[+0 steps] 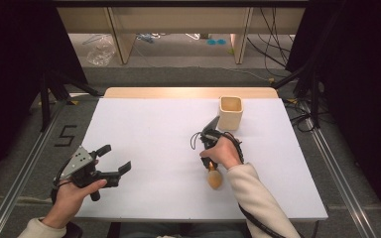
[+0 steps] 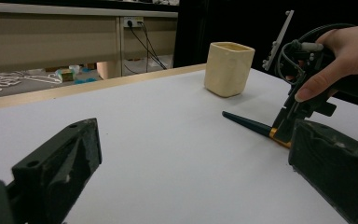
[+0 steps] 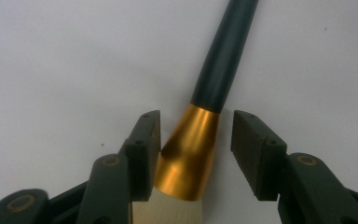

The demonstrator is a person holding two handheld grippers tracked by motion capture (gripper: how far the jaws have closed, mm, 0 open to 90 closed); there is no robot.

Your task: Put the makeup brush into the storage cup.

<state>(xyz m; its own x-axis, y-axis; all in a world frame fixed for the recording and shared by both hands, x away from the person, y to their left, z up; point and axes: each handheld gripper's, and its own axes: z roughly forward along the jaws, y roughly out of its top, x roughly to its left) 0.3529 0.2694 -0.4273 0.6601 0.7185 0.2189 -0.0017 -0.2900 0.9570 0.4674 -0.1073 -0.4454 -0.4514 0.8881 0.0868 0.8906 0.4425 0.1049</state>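
Two grippers: left gripper (image 1: pixel 115 159) gaped empty; right gripper (image 3: pixel 196 140) straddled one brush (image 3: pixel 200 140) near one cup (image 1: pixel 230 112), ungripped.

Cup (image 1: pixel 230 113) just beyond brush (image 1: pixel 214 174)

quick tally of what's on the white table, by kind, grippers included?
Makeup brush: 1
Cream cup: 1
Handheld gripper: 2, left gripper and right gripper
Total: 4
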